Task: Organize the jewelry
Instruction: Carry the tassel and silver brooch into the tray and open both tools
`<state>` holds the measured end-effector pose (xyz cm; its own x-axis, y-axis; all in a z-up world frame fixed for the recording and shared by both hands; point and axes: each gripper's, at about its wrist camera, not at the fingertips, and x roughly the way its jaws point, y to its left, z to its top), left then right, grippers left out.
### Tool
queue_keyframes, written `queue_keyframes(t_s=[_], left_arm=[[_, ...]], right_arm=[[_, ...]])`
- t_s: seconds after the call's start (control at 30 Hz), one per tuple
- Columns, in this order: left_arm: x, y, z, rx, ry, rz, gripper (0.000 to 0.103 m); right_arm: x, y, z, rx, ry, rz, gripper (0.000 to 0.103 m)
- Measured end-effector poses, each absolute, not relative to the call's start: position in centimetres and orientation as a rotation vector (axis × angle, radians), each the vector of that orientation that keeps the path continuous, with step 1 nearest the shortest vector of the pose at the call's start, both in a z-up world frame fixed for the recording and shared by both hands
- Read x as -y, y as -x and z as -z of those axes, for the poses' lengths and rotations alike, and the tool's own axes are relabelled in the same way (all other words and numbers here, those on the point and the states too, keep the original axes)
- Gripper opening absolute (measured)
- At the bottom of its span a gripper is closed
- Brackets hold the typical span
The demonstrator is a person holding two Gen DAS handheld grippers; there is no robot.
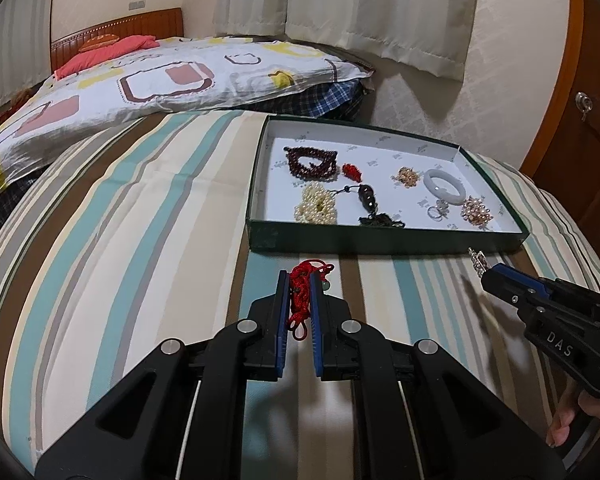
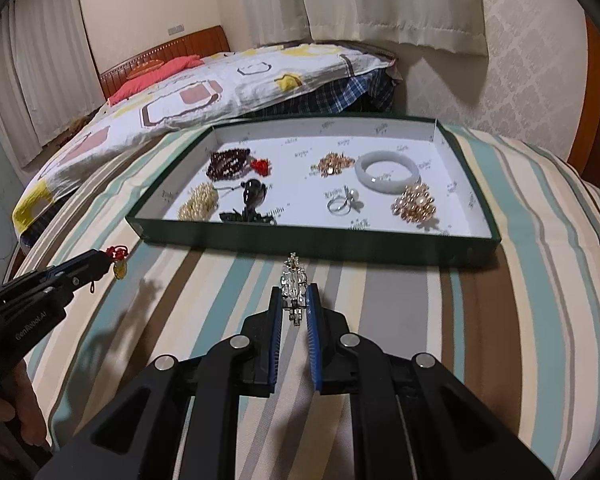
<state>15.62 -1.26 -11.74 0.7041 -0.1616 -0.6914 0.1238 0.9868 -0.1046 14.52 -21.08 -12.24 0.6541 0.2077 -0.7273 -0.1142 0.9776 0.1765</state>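
A green box with a white floor [image 1: 380, 240] [image 2: 312, 238] lies on the striped bed and holds several jewelry pieces: dark red beads [image 1: 310, 162], a pearl strand [image 1: 316, 208], a white bangle [image 1: 446, 186] [image 2: 386, 170], rings [image 2: 342, 202], gold clusters [image 2: 416, 202]. My left gripper [image 1: 299, 284] is shut on a red cord necklace [image 1: 302, 300], held above the bed just before the box's left front; it also shows in the right wrist view [image 2: 100, 266]. My right gripper [image 2: 294, 298] is shut on a crystal brooch [image 2: 294, 280], before the box's front wall; it also shows in the left wrist view [image 1: 486, 274].
The striped bedcover [image 1: 140, 220] spreads left and in front of the box. A patterned quilt [image 1: 160, 76] lies behind, with a red pillow [image 1: 108, 50] and wooden headboard. A wooden cabinet [image 1: 580, 128] stands at right, curtains behind.
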Motion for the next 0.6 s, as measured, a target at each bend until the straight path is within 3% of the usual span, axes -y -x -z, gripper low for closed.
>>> queue_keyframes(t_s=[0.6], left_arm=[[4.2,-17.1,7.0,-0.662,0.041,0.232,0.010]], right_arm=[[23.0,-15.3,8.1,-0.710,-0.135,-0.151,0.013]])
